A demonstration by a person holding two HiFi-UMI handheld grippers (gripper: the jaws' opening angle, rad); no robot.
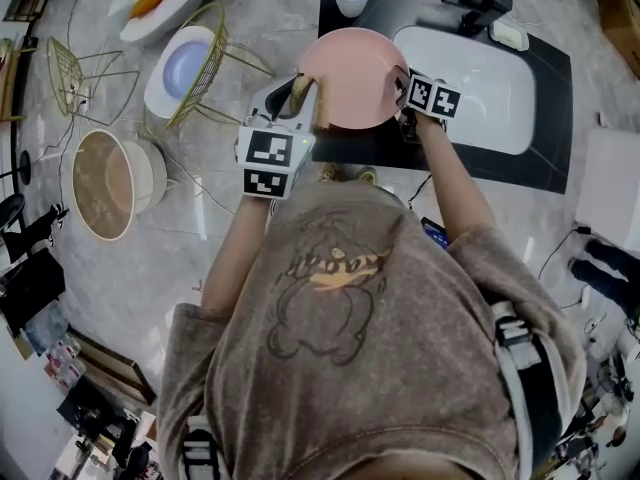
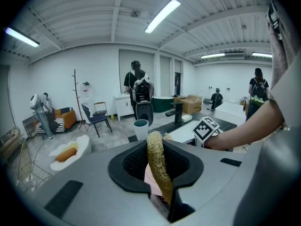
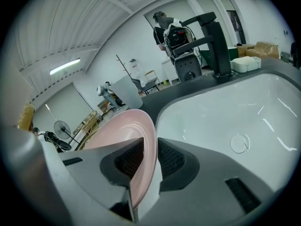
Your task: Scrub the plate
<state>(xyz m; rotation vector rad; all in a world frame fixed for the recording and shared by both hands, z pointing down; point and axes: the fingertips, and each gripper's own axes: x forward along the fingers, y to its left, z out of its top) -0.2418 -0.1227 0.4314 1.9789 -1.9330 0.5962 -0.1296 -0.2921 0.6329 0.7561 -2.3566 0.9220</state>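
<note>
the right gripper point(image 3: 146, 160) pinched the pink plate point(image 1: 350, 73) by its rim, tilted up beside the sink point(image 1: 485, 93), so the left gripper point(image 2: 159, 175), clamped on a loofah point(image 2: 156, 161), could rub its face.

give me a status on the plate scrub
Right gripper shut on pink plate rim, beside sink. Left gripper shut on loofah, at plate's opposite edge. Nothing blocking.
</note>
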